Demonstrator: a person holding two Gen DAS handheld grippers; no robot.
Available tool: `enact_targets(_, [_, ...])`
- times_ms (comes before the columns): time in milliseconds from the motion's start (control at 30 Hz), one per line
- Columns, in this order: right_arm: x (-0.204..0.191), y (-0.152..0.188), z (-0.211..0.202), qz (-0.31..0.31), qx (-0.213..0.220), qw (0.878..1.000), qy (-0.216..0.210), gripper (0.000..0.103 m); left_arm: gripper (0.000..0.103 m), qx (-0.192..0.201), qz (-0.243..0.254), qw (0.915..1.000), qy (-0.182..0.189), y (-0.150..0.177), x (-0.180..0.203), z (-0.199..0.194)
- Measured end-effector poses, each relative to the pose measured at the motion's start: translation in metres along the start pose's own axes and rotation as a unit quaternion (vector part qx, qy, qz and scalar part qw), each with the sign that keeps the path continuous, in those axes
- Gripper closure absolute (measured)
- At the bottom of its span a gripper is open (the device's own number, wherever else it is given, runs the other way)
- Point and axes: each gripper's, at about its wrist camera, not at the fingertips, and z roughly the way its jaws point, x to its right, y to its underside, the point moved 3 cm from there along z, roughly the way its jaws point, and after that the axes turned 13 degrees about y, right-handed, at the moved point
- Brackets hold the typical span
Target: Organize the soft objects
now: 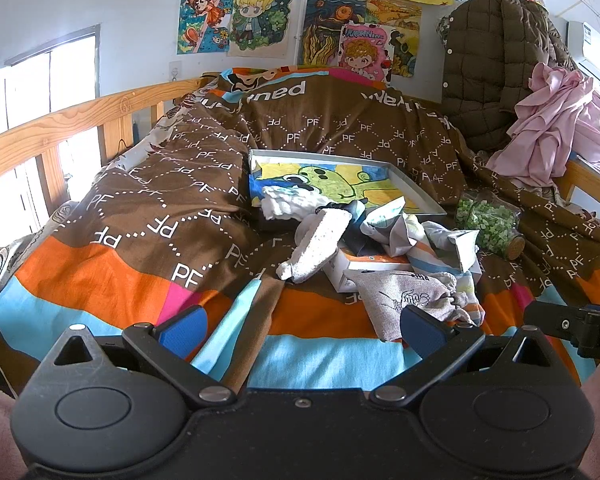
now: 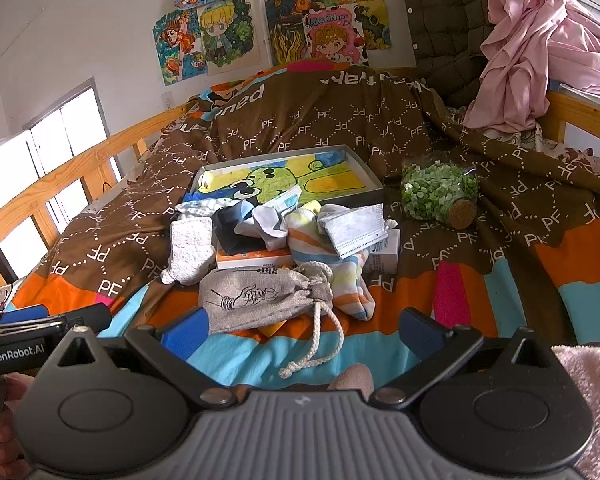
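Wooden rails (image 1: 60, 120) framed a bed whose brown, orange and blue quilt (image 1: 172, 184) bore a repeated "PF" print, with bright drawings (image 2: 220, 36) taped to the white wall behind it. Near the middle of the quilt lay a jumble of soft things: a grey drawstring pouch (image 2: 260, 296) nearest the cameras, a white textured sock (image 2: 190, 250) just left of it, a striped cloth (image 2: 332, 272) to its right, and a face mask (image 2: 358, 232) draped over the pile. These rested partly on a small orange-and-white box (image 2: 252, 258). Behind them sat a shallow tray (image 2: 374, 186) lined with a green cartoon picture, and a corked jar of green bits (image 2: 440, 192) lay on its side to the right. Both the left gripper (image 1: 302, 330) and the right gripper (image 2: 300, 330) hovered low over the quilt with fingers spread wide, holding nothing; the pouch lay just ahead of the right one.
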Motion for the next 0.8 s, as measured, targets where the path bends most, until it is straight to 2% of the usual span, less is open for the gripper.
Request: enact_targets(800, [-0.0003, 0.0006, 0.0012, 0.0, -0.002, 1.0, 0.001, 0.0, 0.001, -0.001, 0.0, 1.0, 0.0, -0.0001, 0.0001, 0.0])
